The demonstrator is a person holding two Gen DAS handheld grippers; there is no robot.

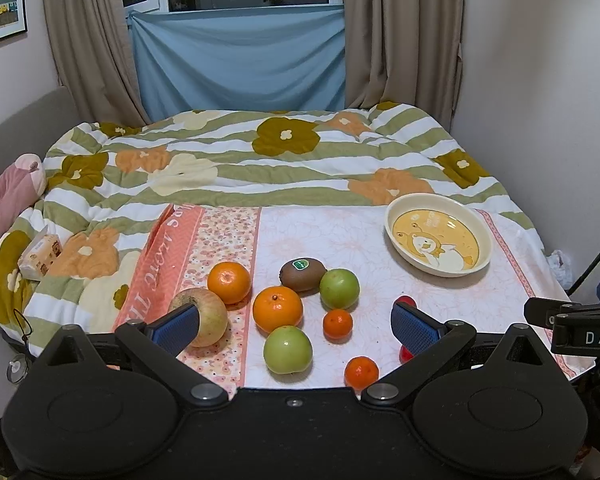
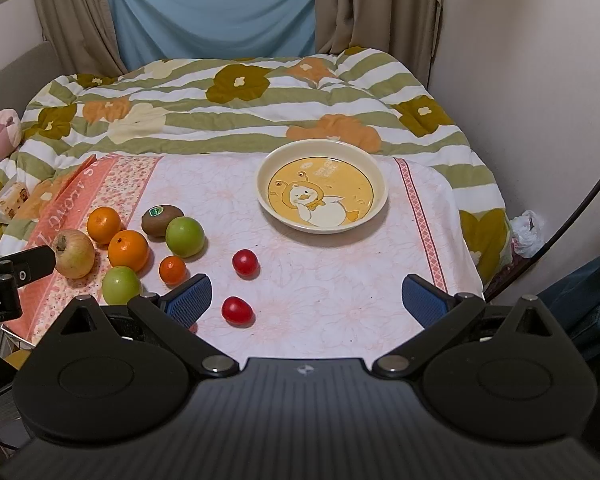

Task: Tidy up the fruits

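Clustered at nine o'clock: apple (image 2: 74,254), oranges (image 2: 128,250), kiwi (image 2: 162,220), green fruits (image 2: 185,237); two red tomatoes (image 2: 245,262) centre; duck plate (image 2: 374,178) at one o'clock, bare.

The left gripper (image 1: 296,326) and right gripper (image 2: 306,300) were matte black, with ribbed blue pads (image 2: 190,300), silver pivot screws (image 1: 203,392), round side discs and white lettering.
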